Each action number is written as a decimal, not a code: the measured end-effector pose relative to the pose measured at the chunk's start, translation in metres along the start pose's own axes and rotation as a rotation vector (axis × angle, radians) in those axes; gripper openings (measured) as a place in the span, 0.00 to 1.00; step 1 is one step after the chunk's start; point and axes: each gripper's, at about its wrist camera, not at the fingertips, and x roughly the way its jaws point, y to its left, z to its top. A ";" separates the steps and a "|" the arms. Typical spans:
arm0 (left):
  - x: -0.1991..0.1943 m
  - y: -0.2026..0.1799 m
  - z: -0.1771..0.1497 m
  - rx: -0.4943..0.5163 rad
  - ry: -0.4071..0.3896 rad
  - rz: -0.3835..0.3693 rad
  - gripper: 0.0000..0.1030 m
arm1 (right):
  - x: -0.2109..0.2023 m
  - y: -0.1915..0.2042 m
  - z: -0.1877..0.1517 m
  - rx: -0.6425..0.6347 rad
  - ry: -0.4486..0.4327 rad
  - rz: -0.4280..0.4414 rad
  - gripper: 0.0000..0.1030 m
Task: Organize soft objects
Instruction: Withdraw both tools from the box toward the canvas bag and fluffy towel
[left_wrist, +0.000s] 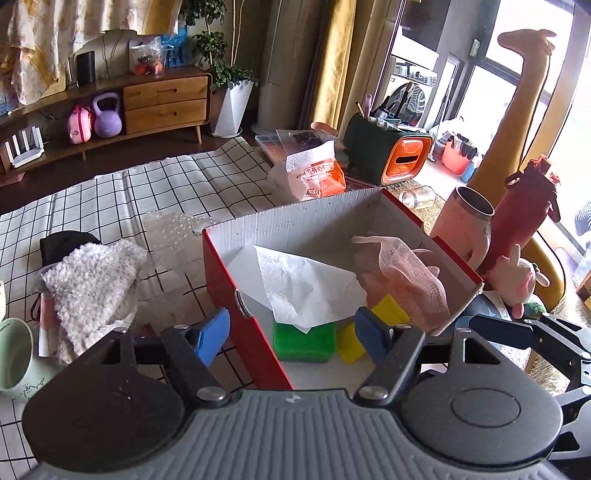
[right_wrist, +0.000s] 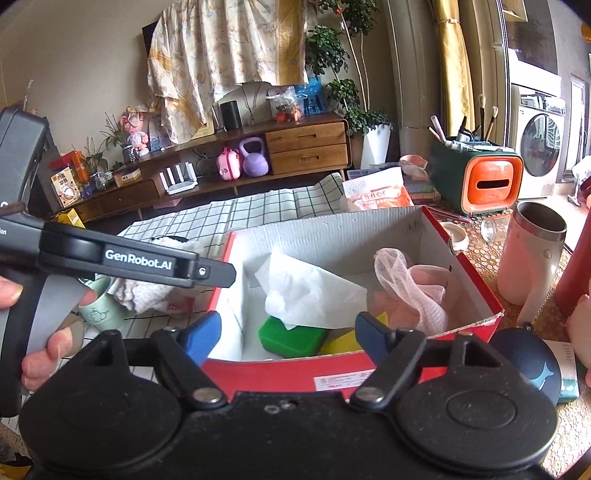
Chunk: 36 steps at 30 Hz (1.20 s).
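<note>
Both the left hand-held gripper (left_wrist: 291, 334) and right hand-held gripper (right_wrist: 286, 332) are hovering released, grasping nothing, over the red box (right_wrist: 476, 280) containing tissue (right_wrist: 314, 291), pink mesh (right_wrist: 410, 291) and sponges (right_wrist: 291, 338).

I see a table covered by a white cloth with black grid lines (left_wrist: 110, 199). On it, in the middle, stands a red cardboard box (left_wrist: 236, 280). To the left of the box lies a fluffy white towel (left_wrist: 92, 284) with a black cloth (left_wrist: 62, 242) just behind it, and a pale green mug (left_wrist: 14, 354) at the near left. A sheet of bubble wrap (left_wrist: 170, 232) lies between towel and box. On the right stand a pink cup (left_wrist: 465, 225) and a red bottle (left_wrist: 524, 210), close together.
</note>
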 end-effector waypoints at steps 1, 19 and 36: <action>-0.005 0.002 -0.003 0.000 -0.004 -0.001 0.74 | -0.002 0.003 0.000 -0.001 -0.003 0.002 0.83; -0.091 0.058 -0.050 -0.023 -0.098 -0.020 0.97 | -0.022 0.067 -0.005 -0.048 -0.032 0.079 0.95; -0.133 0.150 -0.081 -0.114 -0.153 0.030 0.99 | 0.000 0.121 0.001 -0.102 -0.023 0.163 0.98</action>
